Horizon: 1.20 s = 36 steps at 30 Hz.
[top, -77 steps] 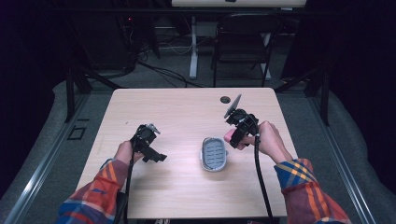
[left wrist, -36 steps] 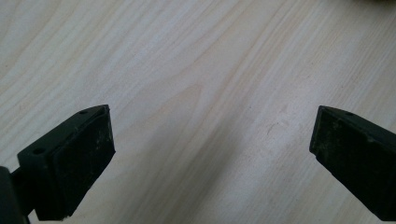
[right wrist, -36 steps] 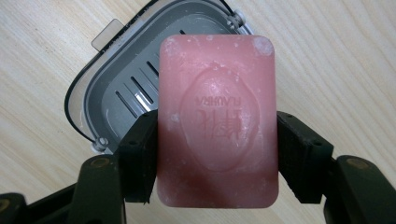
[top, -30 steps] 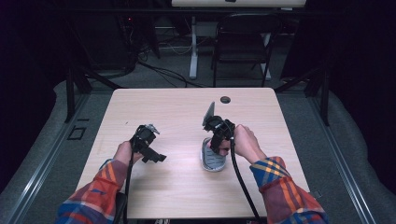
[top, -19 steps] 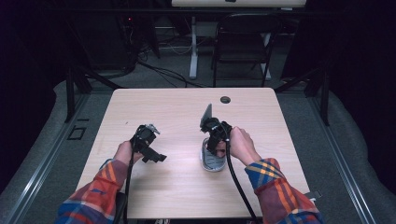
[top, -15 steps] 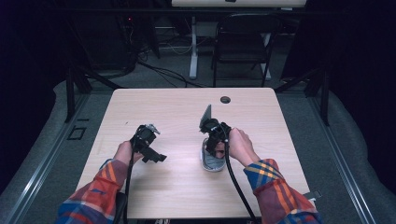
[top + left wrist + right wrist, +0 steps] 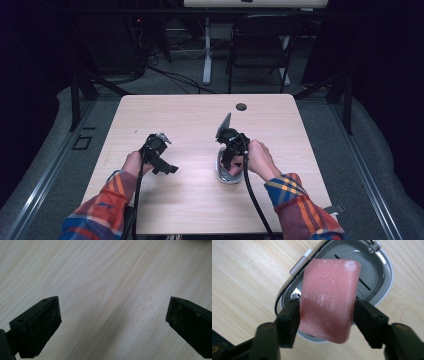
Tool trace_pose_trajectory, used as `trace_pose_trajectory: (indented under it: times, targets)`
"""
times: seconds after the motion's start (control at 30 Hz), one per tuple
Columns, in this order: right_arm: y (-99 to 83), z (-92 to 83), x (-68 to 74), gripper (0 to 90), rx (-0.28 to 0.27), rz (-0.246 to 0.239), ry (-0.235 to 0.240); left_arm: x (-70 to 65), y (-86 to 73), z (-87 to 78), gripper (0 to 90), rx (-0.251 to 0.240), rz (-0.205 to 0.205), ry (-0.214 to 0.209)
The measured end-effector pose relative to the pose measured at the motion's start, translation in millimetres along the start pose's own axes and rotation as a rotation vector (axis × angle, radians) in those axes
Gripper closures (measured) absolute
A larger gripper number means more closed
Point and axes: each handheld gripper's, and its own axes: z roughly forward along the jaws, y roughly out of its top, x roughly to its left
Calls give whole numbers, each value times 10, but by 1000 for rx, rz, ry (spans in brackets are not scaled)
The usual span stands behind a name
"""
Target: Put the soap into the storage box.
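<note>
R gripper holds pink soap over grey soap dish.

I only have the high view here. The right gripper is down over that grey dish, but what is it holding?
Observer: A pink soap bar, clamped by its long sides between the right gripper's jaws.
Operator: Is it over the dish?
Observer: Yes, above the grey soap dish, whose slotted floor shows past the bar.
Operator: And the left gripper?
Observer: The left gripper has its jaws wide apart over bare wooden table, holding nothing.
</note>
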Motion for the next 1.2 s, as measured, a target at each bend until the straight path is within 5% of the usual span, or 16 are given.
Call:
trace_pose_trajectory:
  times: [0.23, 0.5, 1.2]
  targets:
    - [-91, -25, 22, 485, -10, -30, 64, -6, 4, 7, 0, 5, 3, 0]
    - [-146, -146, 80, 481, -80, -71, 46, 1, 1, 7, 0, 3, 2, -2]
    - [-722, -627, -70, 148, -292, -161, -84, -3, 1, -5, 0, -6, 6, 3]
